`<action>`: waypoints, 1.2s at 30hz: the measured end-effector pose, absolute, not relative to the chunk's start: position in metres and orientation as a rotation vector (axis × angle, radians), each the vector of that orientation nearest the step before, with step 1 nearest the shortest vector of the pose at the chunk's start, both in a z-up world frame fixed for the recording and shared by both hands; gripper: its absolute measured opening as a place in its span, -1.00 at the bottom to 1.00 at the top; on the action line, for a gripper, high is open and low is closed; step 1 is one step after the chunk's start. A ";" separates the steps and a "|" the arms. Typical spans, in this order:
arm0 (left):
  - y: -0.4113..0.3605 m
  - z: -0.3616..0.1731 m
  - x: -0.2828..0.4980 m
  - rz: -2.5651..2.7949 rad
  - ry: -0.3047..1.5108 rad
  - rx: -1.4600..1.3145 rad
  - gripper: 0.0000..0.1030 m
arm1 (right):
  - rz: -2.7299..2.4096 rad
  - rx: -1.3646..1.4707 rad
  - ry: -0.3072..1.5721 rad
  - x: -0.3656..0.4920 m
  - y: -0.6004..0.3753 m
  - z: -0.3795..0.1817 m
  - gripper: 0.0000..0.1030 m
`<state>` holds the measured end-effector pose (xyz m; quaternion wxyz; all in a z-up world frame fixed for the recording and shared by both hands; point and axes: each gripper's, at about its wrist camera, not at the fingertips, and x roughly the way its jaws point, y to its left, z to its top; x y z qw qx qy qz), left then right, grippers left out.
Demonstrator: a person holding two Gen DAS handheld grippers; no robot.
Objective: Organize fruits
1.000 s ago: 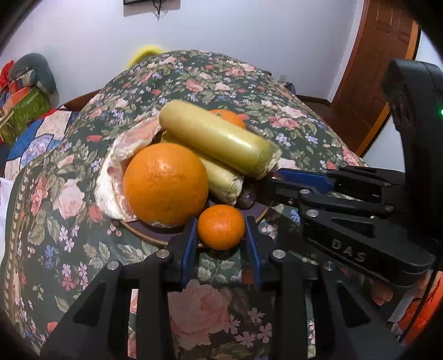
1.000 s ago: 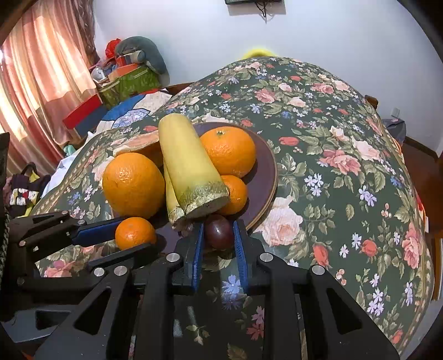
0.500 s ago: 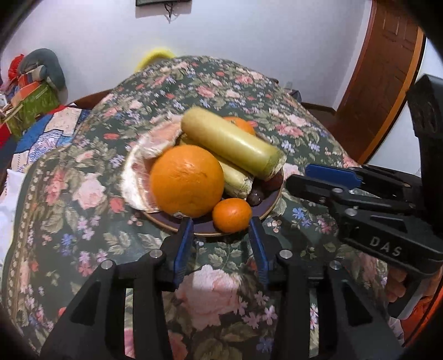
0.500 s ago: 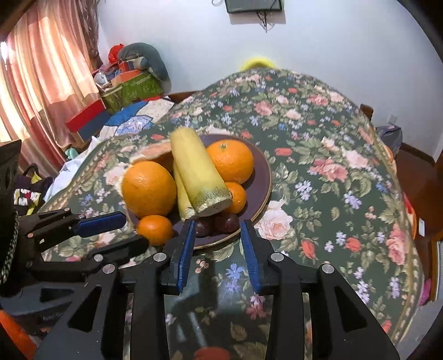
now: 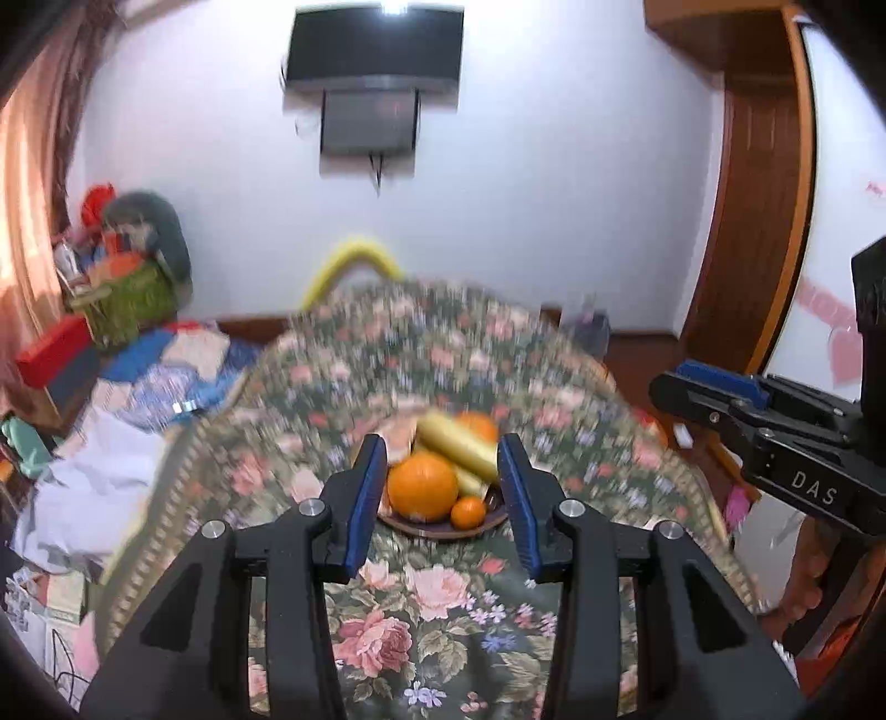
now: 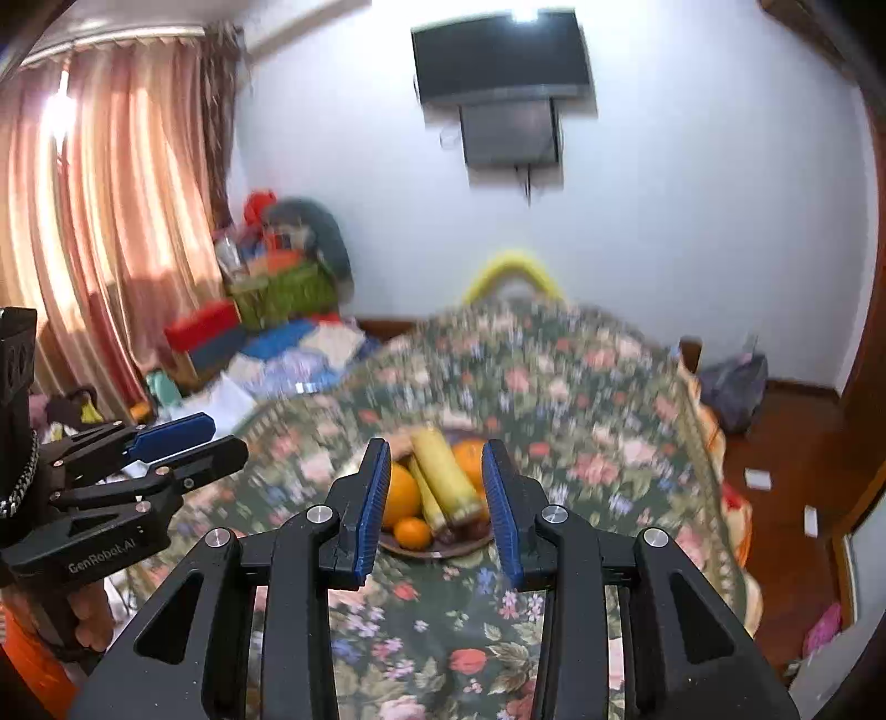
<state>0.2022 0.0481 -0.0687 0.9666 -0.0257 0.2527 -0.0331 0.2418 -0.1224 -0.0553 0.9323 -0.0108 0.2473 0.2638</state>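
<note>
Left wrist view: fruit plate [image 5: 443, 529] lies beyond the empty left tool [image 5: 442, 498].

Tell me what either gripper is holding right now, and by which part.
Nothing. The left gripper and right gripper are both open and empty, well back from the plate of fruit.

On the surface [image 5: 443, 598] sits the plate [image 5: 443, 526]: large orange [image 5: 422, 486] at its front, small orange [image 5: 468, 510] right of it, banana [image 5: 457, 443] behind, television [image 5: 376, 47] on the wall beyond.
</note>
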 end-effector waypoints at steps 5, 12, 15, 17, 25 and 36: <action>0.045 -0.025 0.150 -0.056 0.369 -0.041 0.07 | 0.541 0.006 0.372 0.194 -0.132 -0.015 -0.21; 0.040 0.006 0.094 -0.040 0.248 -0.033 0.39 | 0.526 0.040 0.240 0.143 -0.141 0.010 0.12; 0.041 0.009 0.080 -0.033 0.223 -0.044 0.69 | 0.504 0.035 0.205 0.131 -0.141 0.012 0.37; 0.041 0.008 0.075 -0.022 0.214 -0.038 0.75 | 0.495 0.033 0.193 0.127 -0.140 0.012 0.54; 0.041 0.010 0.059 -0.009 0.194 -0.036 0.98 | 0.450 0.049 0.165 0.122 -0.142 0.005 1.00; 0.035 0.009 0.054 -0.004 0.190 -0.016 0.99 | 0.434 0.053 0.162 0.108 -0.148 0.001 1.00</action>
